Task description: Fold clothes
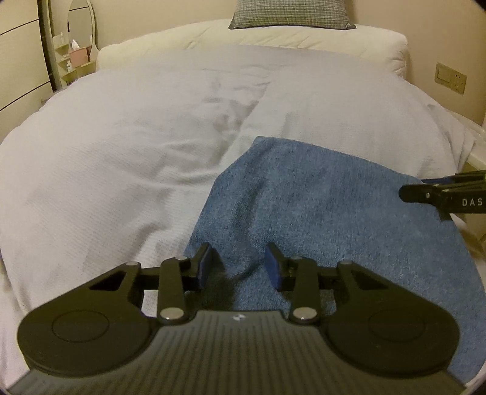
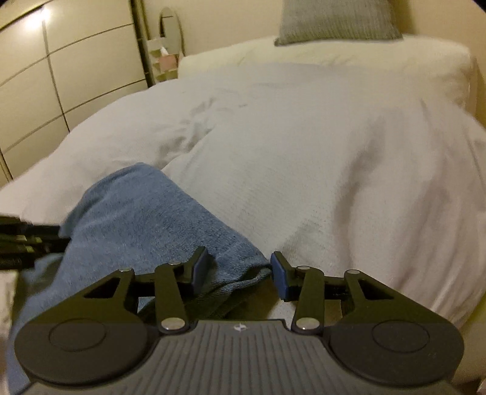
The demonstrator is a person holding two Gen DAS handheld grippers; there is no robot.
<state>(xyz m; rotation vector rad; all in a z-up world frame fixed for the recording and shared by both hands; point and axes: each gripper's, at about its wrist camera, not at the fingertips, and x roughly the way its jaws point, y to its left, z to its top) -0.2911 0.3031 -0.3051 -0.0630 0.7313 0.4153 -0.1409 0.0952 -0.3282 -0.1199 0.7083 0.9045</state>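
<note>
One blue terry-knit garment (image 1: 319,194) lies partly folded on the white quilted bedspread (image 1: 121,158). Left gripper (image 1: 241,266) and right gripper (image 2: 240,270) both stand parted, pads straddling cloth unpinched. Further folds appear outstanding.

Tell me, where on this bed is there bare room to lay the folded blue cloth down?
The white duvet lies bare from the blue cloth up to the cream pillow under the grey cushion, and on the cloth's left. It is crowded at the near edge, where the left gripper and right gripper straddle the cloth.
</note>
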